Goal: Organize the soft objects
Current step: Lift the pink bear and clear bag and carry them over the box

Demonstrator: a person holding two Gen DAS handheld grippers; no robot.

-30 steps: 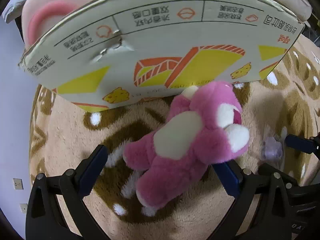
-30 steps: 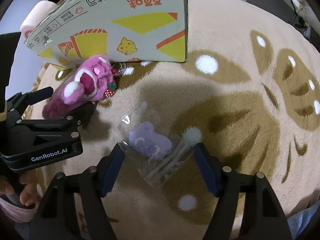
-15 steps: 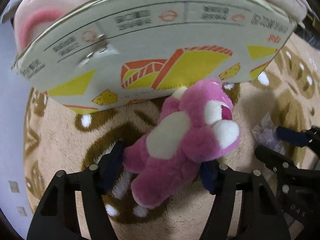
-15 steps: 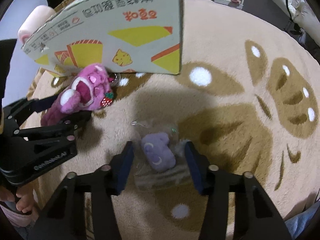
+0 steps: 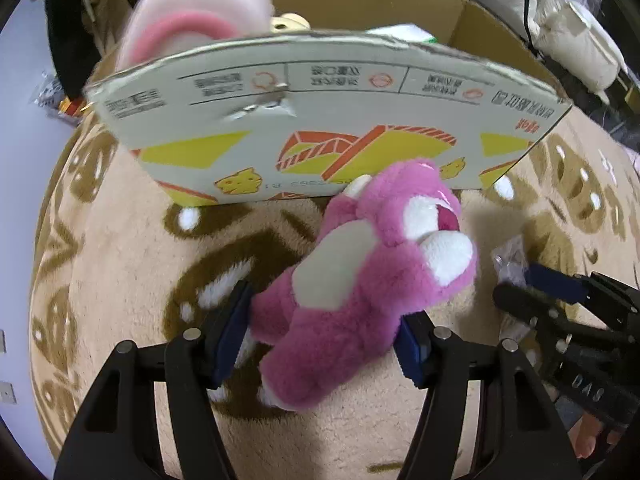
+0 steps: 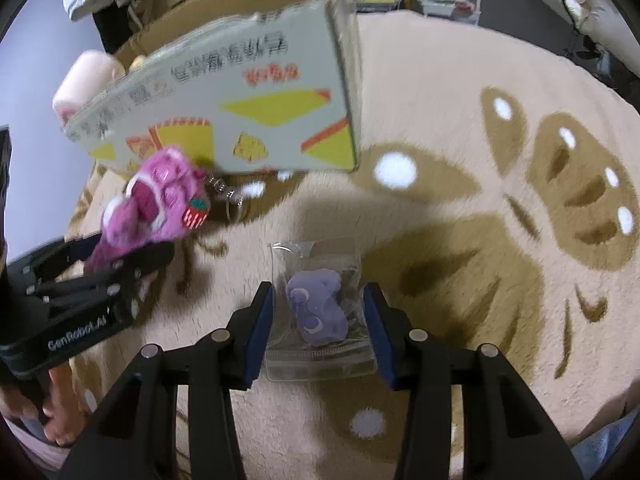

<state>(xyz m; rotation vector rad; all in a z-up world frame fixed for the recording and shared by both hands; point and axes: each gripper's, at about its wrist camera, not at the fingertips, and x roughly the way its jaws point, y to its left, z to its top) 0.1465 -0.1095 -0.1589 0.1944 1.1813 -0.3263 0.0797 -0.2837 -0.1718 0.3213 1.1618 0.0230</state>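
Fingers of the left gripper [image 5: 324,332] are pressed against both sides of a pink plush bear [image 5: 360,280], pinching it at the lower body and legs; the blue pads [image 5: 230,332] sink into the fur. The bear lies slanted across the left wrist view, its white belly up and its head with the white muzzle toward the upper right, close to the printed wall of a cardboard box [image 5: 320,112]. Whether it is touching the rug [image 5: 120,264] below it or raised clear of it cannot be told. In the right wrist view the same bear [image 6: 156,204] shows a small strawberry charm and a key ring [image 6: 230,200] hanging from it, and the left gripper [image 6: 100,276] reaches in low from the left edge, nearly level with the rug, with a bare hand [image 6: 60,420] under its body.

Fingers of the right gripper [image 6: 318,320] are closed on a clear plastic bag [image 6: 316,312] that holds a small purple soft toy [image 6: 318,308]; the pads press the bag's two sides and the toy sits between them. The bag lies flat over the beige and brown patterned rug [image 6: 480,240], well apart from the box [image 6: 240,120] and to the right of the bear. This gripper points forward and slightly downward at the rug. From the left wrist view, the right gripper [image 5: 516,276] comes in from the right edge with the crumpled bag [image 5: 510,260] at its tip.

A large pale pink plush [image 5: 192,12] stands up out of the box behind its near wall.
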